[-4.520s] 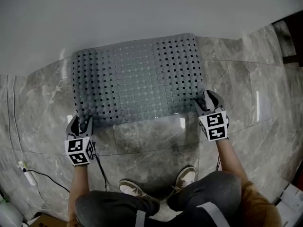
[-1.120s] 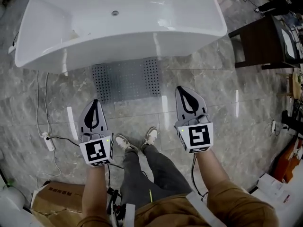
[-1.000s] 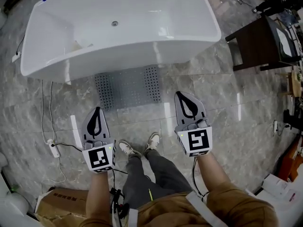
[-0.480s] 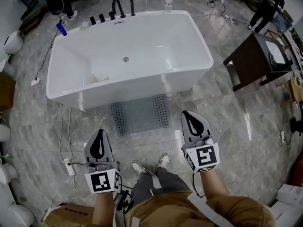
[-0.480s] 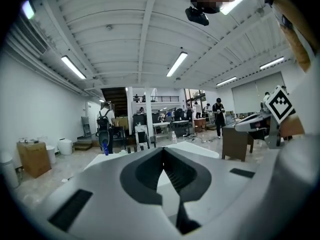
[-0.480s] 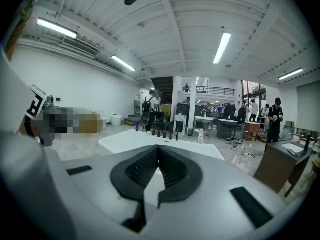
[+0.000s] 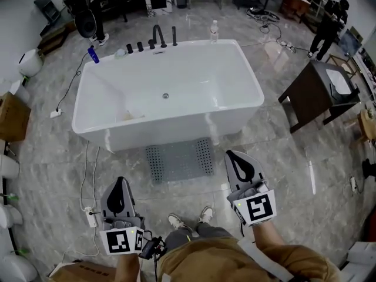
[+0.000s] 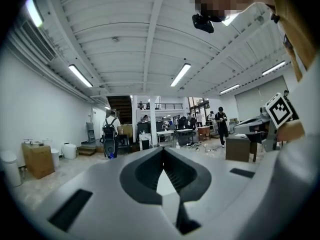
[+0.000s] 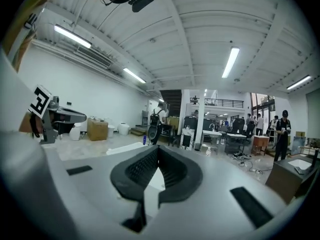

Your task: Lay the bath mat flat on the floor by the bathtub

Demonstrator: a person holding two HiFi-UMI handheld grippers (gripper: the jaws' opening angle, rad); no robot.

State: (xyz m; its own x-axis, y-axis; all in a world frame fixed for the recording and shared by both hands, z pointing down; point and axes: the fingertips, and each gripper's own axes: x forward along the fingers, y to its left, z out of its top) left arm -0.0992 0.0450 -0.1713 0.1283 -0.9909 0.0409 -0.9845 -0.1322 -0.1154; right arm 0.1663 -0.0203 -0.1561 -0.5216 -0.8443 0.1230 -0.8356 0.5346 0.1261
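The grey perforated bath mat (image 7: 180,160) lies flat on the marble floor, right against the near side of the white bathtub (image 7: 170,93). My left gripper (image 7: 117,188) is held up near my body at the lower left, jaws shut and empty. My right gripper (image 7: 237,157) is held up at the lower right, a little right of the mat in the picture, also shut with nothing in it. Both gripper views look level across the room: the left gripper (image 8: 163,149) and the right gripper (image 9: 158,148) show closed tips meeting.
A dark wooden side table (image 7: 317,96) stands right of the tub. A power strip and cable (image 7: 90,216) lie on the floor at the left. Cardboard boxes (image 7: 12,117) sit at the far left. A black faucet (image 7: 158,35) and a bottle (image 7: 214,32) stand on the tub's far rim. People stand in the background.
The head view has risen and tilted up, so the tub and mat look smaller and farther. Both grippers stay shut and raised, well above the mat they let go of earlier.
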